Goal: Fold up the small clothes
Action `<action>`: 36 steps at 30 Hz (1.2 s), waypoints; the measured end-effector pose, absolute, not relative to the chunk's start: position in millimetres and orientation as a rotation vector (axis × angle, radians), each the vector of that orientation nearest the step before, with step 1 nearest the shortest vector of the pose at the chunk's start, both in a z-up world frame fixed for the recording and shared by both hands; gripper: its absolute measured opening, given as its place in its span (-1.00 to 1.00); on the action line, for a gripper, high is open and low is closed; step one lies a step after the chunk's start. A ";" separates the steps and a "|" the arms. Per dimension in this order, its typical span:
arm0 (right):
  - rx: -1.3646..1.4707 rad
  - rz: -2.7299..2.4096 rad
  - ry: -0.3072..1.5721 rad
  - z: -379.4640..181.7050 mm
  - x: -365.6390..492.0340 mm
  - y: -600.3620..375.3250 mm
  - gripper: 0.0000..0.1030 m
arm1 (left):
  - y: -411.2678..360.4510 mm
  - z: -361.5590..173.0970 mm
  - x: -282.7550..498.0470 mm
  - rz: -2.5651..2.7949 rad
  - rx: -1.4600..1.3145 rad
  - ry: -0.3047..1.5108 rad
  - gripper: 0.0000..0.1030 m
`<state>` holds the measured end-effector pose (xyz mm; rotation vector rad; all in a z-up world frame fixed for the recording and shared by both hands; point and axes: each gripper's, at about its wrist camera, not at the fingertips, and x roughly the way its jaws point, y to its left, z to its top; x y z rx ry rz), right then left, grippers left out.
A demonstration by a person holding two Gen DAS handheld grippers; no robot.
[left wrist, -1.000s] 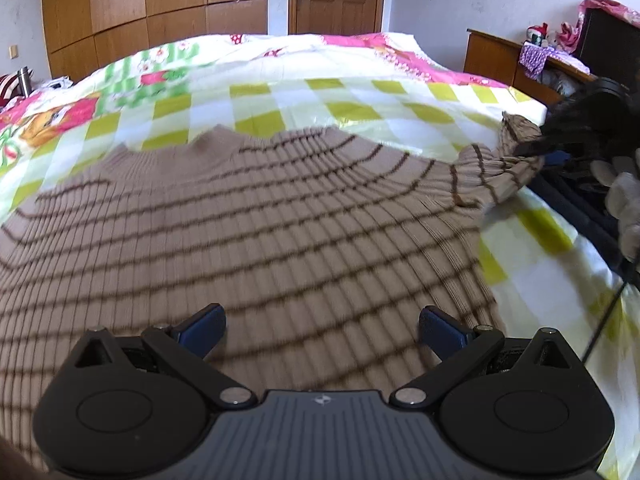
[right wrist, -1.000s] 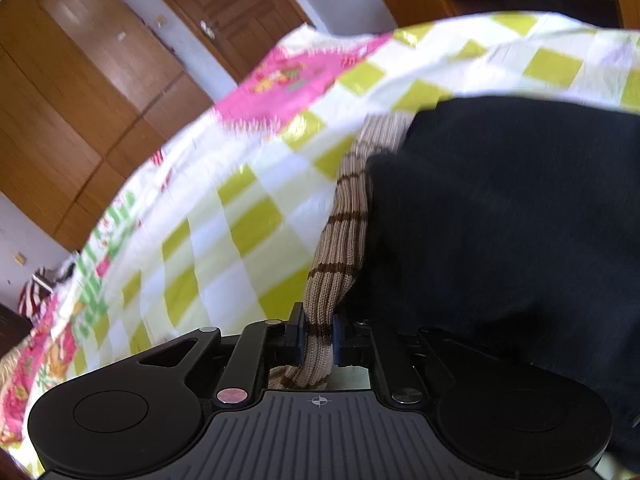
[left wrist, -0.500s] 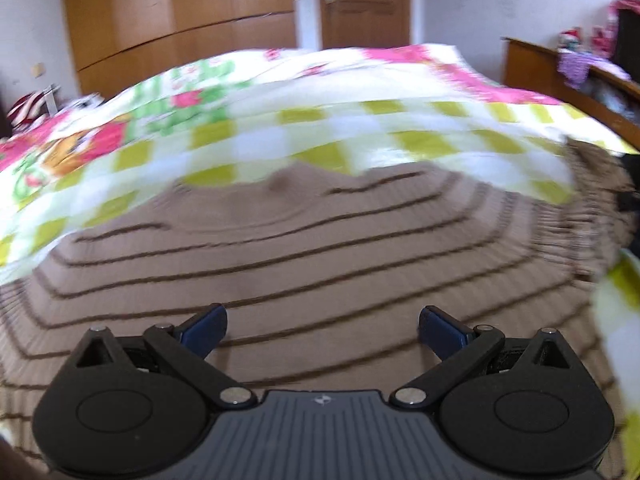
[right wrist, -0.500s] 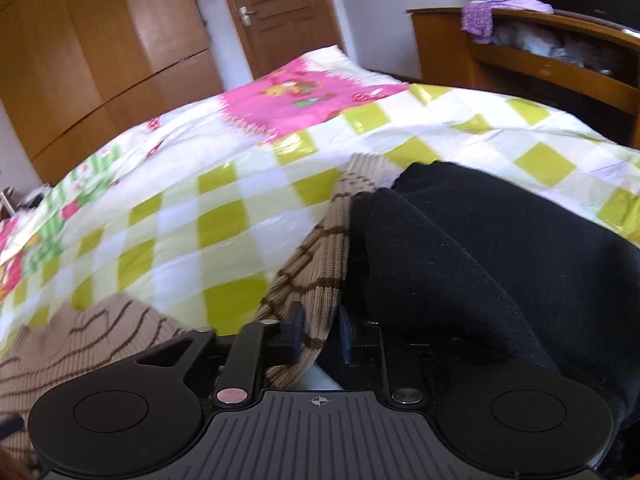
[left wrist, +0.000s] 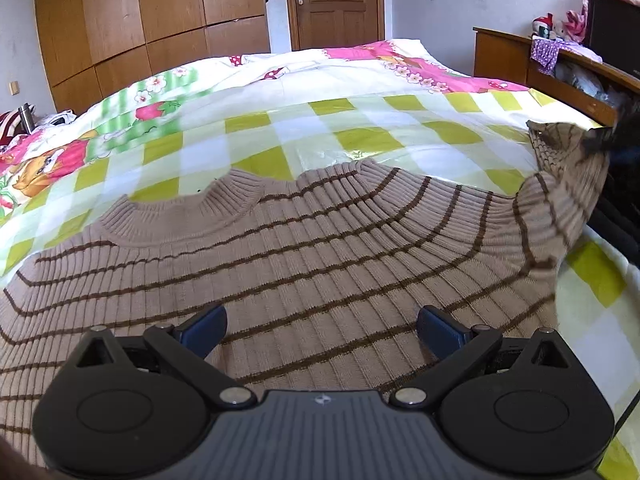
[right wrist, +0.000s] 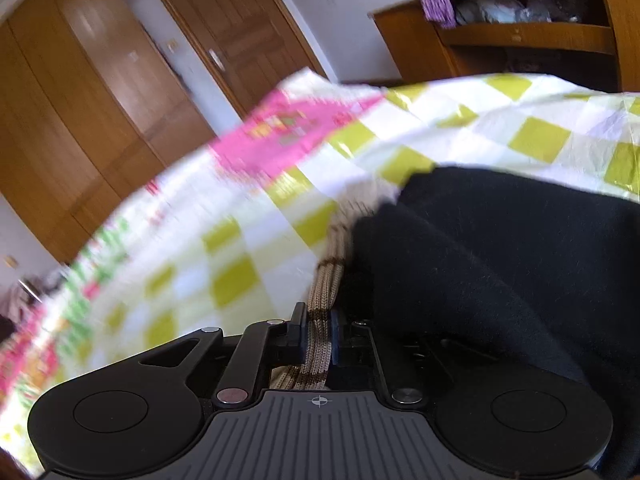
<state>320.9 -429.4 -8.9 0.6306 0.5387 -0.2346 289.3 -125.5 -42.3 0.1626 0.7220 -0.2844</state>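
A tan ribbed sweater with dark brown stripes (left wrist: pixel 304 256) lies flat on the checked bedspread (left wrist: pixel 280 128), collar away from me. My left gripper (left wrist: pixel 320 326) is open and empty, hovering over the sweater's body. My right gripper (right wrist: pixel 319 338) is shut on the sweater's sleeve (right wrist: pixel 322 300) and holds it up beside a black garment (right wrist: pixel 500 264). In the left wrist view the lifted sleeve (left wrist: pixel 568 184) rises at the right edge of the sweater.
The bed is covered in a yellow-green checked sheet with pink and floral parts. A wooden headboard shelf (left wrist: pixel 540 76) with clutter stands to the right. Wooden wardrobes (left wrist: pixel 132 24) and a door (left wrist: pixel 336 0) are behind the bed.
The left gripper view shifted and steadied over the sweater, still open. The right gripper keeps its hold on the sleeve while tilting and moving; its view is now blurred.
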 end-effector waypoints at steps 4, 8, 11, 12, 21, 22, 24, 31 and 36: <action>0.716 -0.245 0.491 1.0 320.2 -439.3 -0.81 | -114.3 -42.0 289.8 -0.280 0.098 0.756 1.00; 0.628 -0.199 0.423 26.4 332.2 -408.1 -0.81 | -83.3 -35.1 274.1 -0.251 0.087 0.743 1.00; 0.379 -0.031 0.359 55.2 338.1 -334.9 -0.80 | -38.4 -31.0 261.3 -0.189 0.025 0.750 1.00; 0.266 0.050 0.345 59.3 336.9 -303.7 -0.80 | -21.8 -30.3 255.9 -0.158 0.000 0.751 1.00; -0.639 0.671 0.481 -26.8 258.2 -122.5 -0.92 | 69.5 -37.2 212.8 0.042 -0.128 0.726 1.00; -0.643 0.662 0.498 -29.9 257.0 -121.0 -0.92 | 71.1 -39.1 212.2 0.043 -0.136 0.726 1.00; -0.614 0.637 0.563 -32.4 264.1 -125.1 -0.89 | 70.3 -42.5 213.3 0.038 -0.139 0.731 1.00; -0.627 0.598 0.558 -31.2 252.7 -141.5 -0.73 | 78.5 -21.8 220.8 0.006 -0.112 0.644 1.00; -0.458 0.577 0.589 -12.9 275.0 -160.5 -0.72 | 84.4 -6.7 250.3 -0.045 -0.079 0.606 1.00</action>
